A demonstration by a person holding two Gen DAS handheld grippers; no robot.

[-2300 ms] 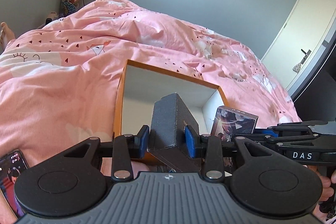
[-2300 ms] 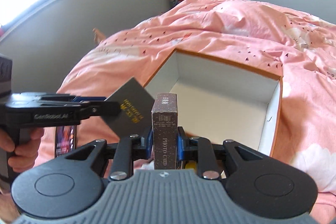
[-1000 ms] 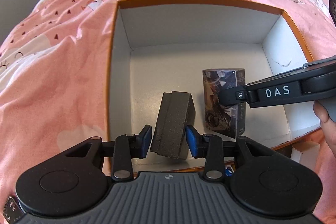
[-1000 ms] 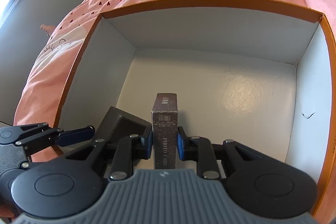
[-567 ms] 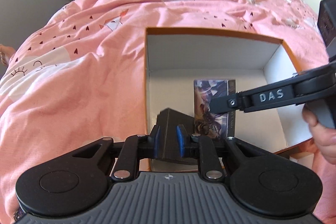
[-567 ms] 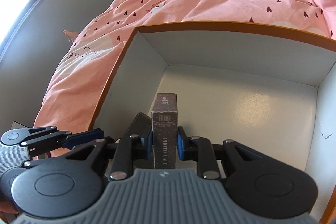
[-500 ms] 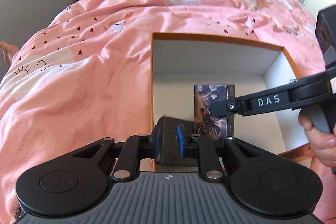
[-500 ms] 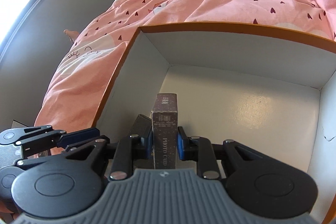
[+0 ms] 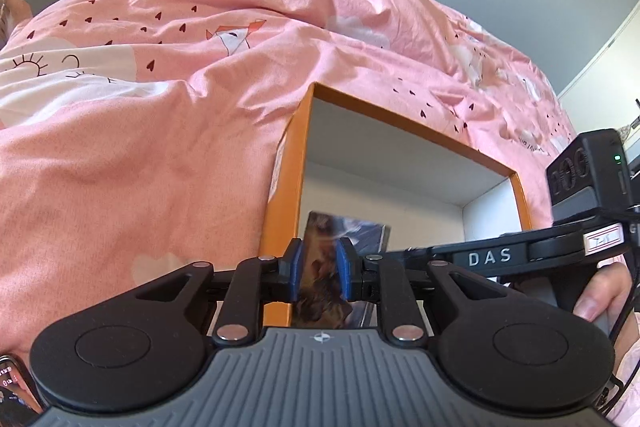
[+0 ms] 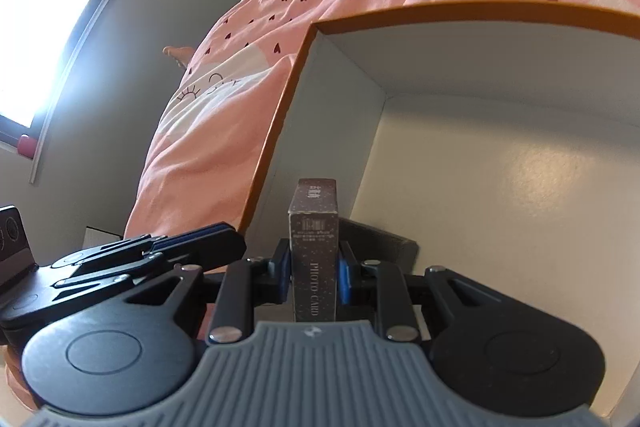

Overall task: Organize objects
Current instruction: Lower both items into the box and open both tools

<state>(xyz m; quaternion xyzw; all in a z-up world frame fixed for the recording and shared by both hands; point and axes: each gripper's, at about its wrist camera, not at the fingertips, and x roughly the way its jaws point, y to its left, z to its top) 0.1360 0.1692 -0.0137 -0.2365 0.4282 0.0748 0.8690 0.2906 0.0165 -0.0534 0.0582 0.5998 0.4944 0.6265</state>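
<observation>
Photo card box (image 10: 313,247) stands upright in the right tongs (image 10: 313,267), clamped by its narrow sides, with the spine facing the camera. It is low inside the orange box (image 10: 440,9), near the left wall, with the dark grey box (image 10: 380,239) just behind it on the floor. Contact with the floor cannot be confirmed. The left tongs (image 9: 319,267) have just been closing and now stand at a narrow gap with nothing between the pads. They are outside the left wall. The orange box rests on the pink quilt (image 9: 160,147) of the bed.

Hazards: release before the base is seated may let the tall, thin card box topple onto the dark grey box. The quilt is soft, so a knock on the wall from either tongs may shift or tilt the orange box.

Change from one second ago: the left tongs then held the dark grey box inside the orange box. That box now lies released, and the left tongs have withdrawn. The right tongs' grip is unchanged.
</observation>
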